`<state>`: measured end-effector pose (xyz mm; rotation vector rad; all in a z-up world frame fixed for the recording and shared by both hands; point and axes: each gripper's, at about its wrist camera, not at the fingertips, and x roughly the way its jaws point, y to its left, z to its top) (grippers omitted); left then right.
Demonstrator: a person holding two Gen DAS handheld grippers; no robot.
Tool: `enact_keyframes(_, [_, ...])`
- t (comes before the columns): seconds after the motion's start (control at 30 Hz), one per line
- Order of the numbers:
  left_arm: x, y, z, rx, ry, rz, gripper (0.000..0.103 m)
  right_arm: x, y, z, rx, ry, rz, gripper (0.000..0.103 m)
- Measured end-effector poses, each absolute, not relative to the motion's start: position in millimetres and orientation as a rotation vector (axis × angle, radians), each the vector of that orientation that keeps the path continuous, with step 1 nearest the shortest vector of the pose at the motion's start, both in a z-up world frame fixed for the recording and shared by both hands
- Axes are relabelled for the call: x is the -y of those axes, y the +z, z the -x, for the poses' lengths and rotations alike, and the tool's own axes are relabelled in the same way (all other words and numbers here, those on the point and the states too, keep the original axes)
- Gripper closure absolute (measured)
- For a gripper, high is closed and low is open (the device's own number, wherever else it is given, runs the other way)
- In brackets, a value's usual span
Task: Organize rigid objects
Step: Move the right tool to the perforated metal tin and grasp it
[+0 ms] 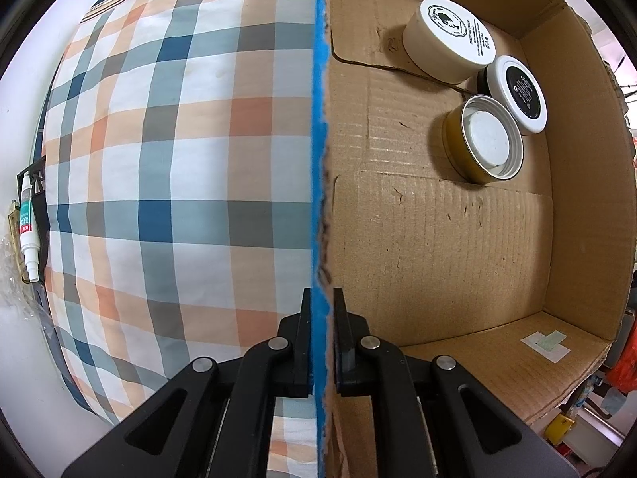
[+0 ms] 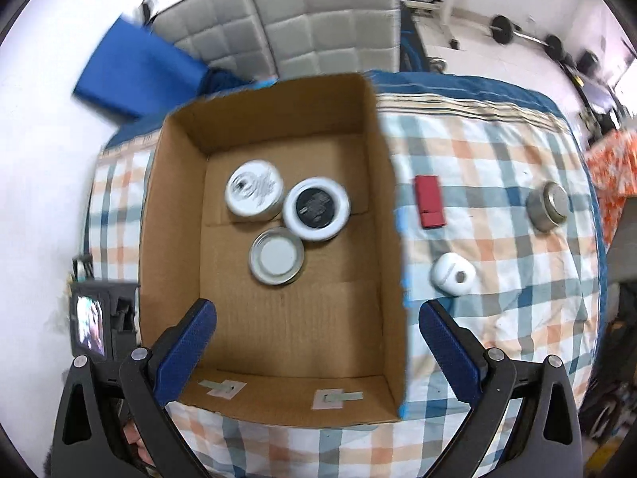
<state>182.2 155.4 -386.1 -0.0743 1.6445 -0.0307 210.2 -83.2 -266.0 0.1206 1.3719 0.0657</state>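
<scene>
Left tongs (image 1: 320, 342) pinch the cardboard box (image 2: 392, 239) wall; right tongs (image 2: 316, 352), wide and empty, should next fetch the red case (image 2: 429, 201) beside the box.

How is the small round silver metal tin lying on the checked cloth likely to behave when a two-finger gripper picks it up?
The small round silver metal tin looks rigid, so it should not flex. Its smooth curved side may slip between flat pads. It sits flat and squat on the checked cloth, so tipping seems unlikely; on edge it could roll.
</scene>
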Motion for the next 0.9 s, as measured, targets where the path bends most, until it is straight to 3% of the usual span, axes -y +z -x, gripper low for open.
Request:
enact_keyframes(0.27, [-159.9, -386.2, -181.5, -1.644, -0.022, 0.081, 0.099, 257.6, -280.7, -232.6, -1.202, -0.363, -0.392, 0.0])
enact_keyframes(0.4, [-159.2, -387.7, -181.9, -1.646, -0.016, 0.077, 0.099, 345.9, -327.2, -247.8, -1.163, -0.534, -0.537, 0.0])
enact_keyframes(0.67, [-159.1, -392.3, -180.7, -1.653, 0.002, 0.08, 0.099, 410.0, -411.0, -279.6, -1.193, -0.63, -0.62, 0.003])
enact_keyframes(0.8, [-157.6, -396.3, -180.0, -1.661, 0.006, 0.077, 0.099, 416.1, -434.2, -293.9, -1.229, -0.63, -0.626, 0.027])
enact_keyframes(0.9, [-156.2, -400.8, -178.6, -1.664, 0.008, 0.075, 0.099, 407.9, -435.4, -299.2, -1.239, -0.635, -0.572, 0.028])
